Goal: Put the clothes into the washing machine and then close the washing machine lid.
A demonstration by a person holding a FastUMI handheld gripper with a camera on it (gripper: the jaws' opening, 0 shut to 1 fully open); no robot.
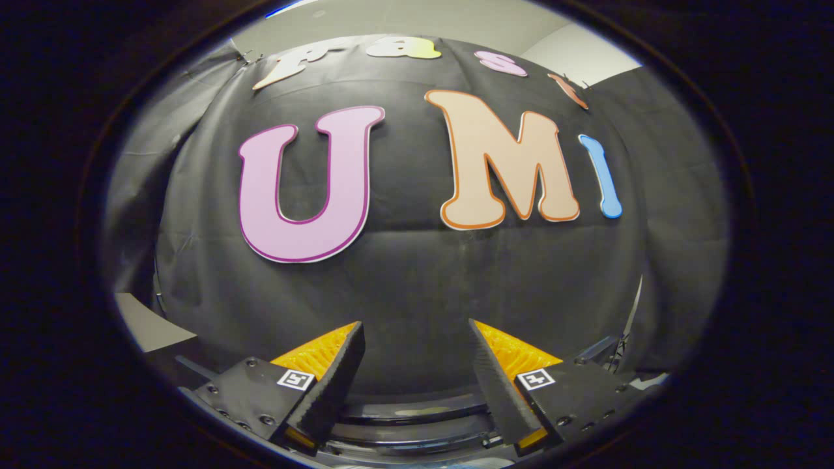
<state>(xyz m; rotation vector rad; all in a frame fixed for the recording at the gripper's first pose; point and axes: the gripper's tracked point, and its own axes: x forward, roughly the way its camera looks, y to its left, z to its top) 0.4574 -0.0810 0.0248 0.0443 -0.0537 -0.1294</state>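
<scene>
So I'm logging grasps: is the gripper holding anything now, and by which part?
Nothing is held. The gripper is open, its fingers apart with only the black cloth wall beyond them.

Light is dim and even, falling from above; the pale ceiling strip at the top is the brightest patch. The black cloth booth wall [404, 286] soaks up light, showing faint creases. Fisheye bending bows straight lines, strongest toward the rim, where sharpness falls off. The black-and-orange tongs [416, 365], spread apart, look crisp, with a faint sheen on the curved dark surface below them.
</scene>
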